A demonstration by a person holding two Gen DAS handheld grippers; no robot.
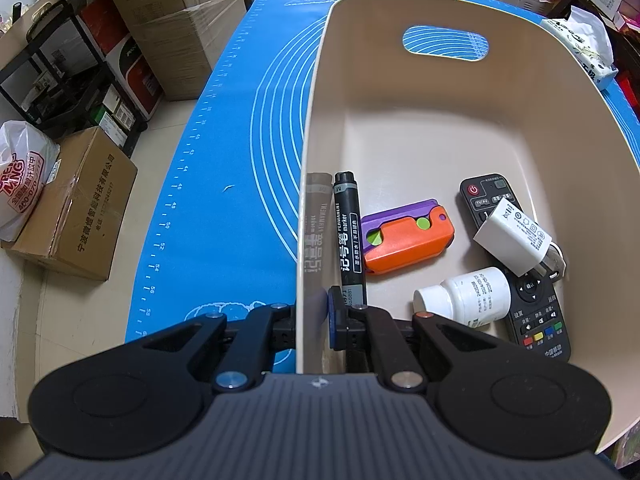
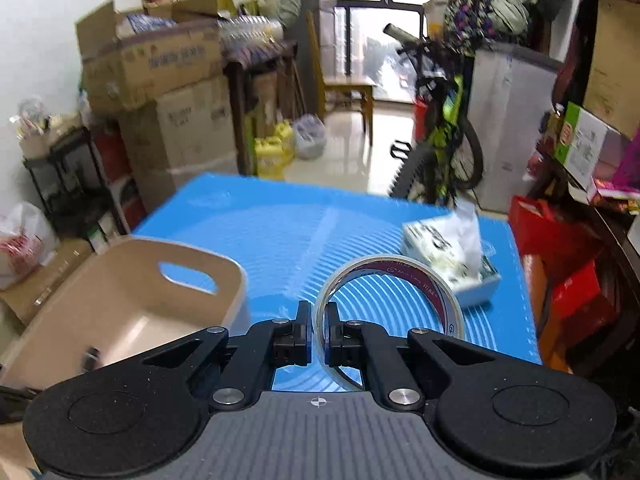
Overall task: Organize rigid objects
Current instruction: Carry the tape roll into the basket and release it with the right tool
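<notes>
Left hand-held gripper [image 1: 320, 316] pinches the beige bin's [image 1: 440, 12] near wall on the blue worktop [image 1: 224, 152]. Right hand-held gripper [image 2: 319, 320] clamps a clear tape roll [image 2: 400, 276] raised above the worktop, right of the bin.

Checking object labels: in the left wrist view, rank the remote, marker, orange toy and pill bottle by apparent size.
1. remote, partly covered
2. marker
3. orange toy
4. pill bottle
Marker and toy look close; toy and bottle differ little, so that order is unsure.
</notes>
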